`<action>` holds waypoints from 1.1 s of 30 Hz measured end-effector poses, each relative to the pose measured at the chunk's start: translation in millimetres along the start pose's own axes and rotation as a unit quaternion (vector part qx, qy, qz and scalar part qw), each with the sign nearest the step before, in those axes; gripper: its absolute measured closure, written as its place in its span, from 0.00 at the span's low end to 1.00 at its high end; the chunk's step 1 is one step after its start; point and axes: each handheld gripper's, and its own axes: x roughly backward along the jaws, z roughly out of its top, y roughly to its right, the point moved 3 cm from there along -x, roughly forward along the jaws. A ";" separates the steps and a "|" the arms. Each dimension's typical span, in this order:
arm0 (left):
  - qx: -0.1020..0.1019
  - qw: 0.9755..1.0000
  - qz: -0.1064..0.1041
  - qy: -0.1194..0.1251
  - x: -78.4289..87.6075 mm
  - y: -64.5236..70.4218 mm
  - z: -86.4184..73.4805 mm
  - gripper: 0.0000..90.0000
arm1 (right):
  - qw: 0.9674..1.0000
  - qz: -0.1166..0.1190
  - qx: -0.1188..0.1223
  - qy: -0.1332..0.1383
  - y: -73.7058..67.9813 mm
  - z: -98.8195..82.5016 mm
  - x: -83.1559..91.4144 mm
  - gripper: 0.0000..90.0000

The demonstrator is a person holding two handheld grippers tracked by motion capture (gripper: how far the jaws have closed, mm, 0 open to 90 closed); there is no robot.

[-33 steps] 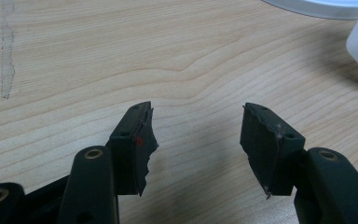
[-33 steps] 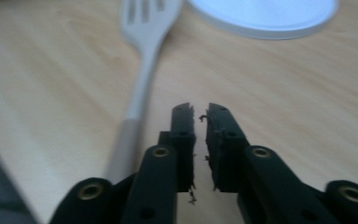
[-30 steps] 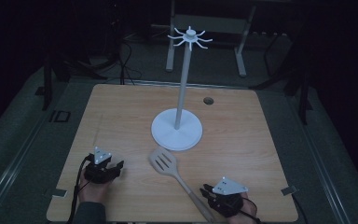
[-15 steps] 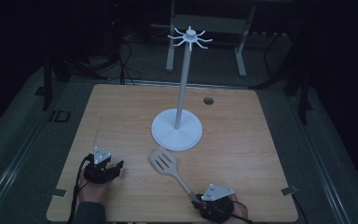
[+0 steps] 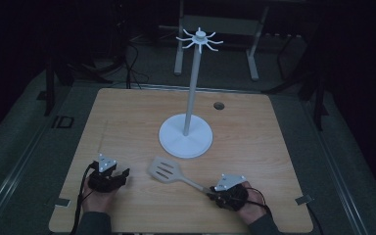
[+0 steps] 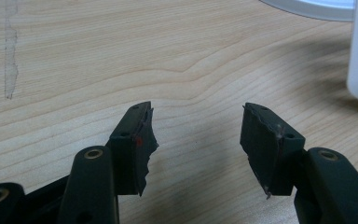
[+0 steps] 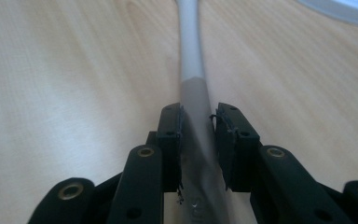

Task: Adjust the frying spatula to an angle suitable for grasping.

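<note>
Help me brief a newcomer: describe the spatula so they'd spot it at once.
Start at the white hook stand in the middle of the wooden table. Just nearer the person lies the grey spatula, flat, its handle running into the right gripper, whose jaws flank it. Its slotted blade sets it apart.

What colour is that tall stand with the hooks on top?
White. The stand, round base and hooked top, shows best in the high view.

I'm looking into a dim lab or recording room: a bare wooden desk (image 5: 127,127) on grey carpet, taped markers at its corners, loose cables (image 5: 132,58) and metal stand legs (image 5: 252,54) behind in darkness.
</note>
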 end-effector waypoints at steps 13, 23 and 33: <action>0.000 1.000 -0.002 0.008 2.7 0.0 0.5 0.51 | 0.999 -0.050 0.019 -0.009 35.6 19.2 -12.5 0.71; -0.009 1.000 -0.005 0.008 2.4 3.9 0.6 0.53 | 0.984 -0.109 -0.116 0.075 52.7 -17.5 40.2 0.84; -0.014 0.999 -0.020 0.028 8.6 10.0 4.0 0.56 | 0.980 -0.086 -0.168 0.061 57.6 -58.2 47.1 1.00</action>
